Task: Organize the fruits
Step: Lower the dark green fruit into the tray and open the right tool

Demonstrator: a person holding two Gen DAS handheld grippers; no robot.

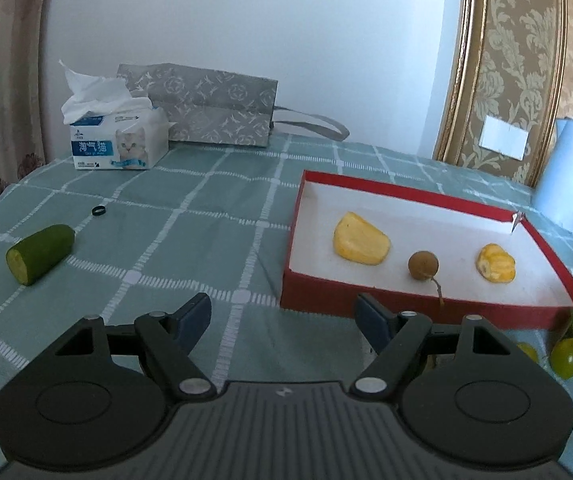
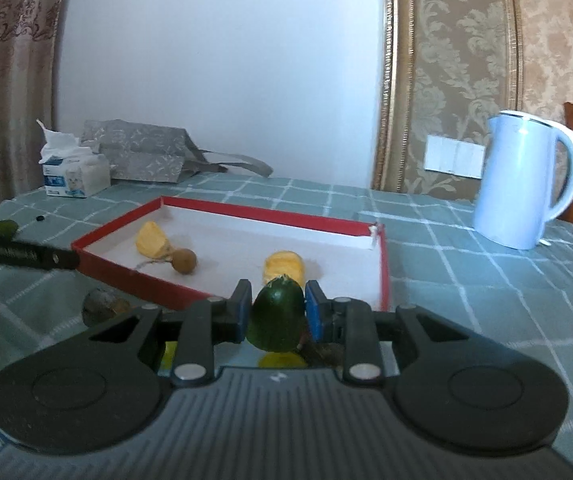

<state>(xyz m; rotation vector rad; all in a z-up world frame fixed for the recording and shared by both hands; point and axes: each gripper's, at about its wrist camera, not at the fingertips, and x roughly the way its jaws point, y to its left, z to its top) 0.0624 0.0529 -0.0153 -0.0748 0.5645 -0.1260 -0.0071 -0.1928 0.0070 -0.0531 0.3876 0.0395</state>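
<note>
Left gripper [image 1: 282, 318] spread wide, nothing between the fingers; right gripper [image 2: 276, 312] clamped on a green piece [image 2: 275, 316].

Your table [image 1: 214, 200], under a green checked cloth, and what sits on it.
You have a red tray [image 1: 426, 194] on the right part of the cloth, a white kettle [image 2: 526, 184] beyond its far right corner, and a tissue box [image 1: 120, 140] touching a grey patterned bag [image 1: 214, 108] at the far edge. On the left lies a cut cucumber piece [image 1: 40, 252], with a small black ring [image 1: 99, 211] near it. Small green and yellow fruits [image 1: 566, 356] lie just beside the tray's near right corner.
</note>
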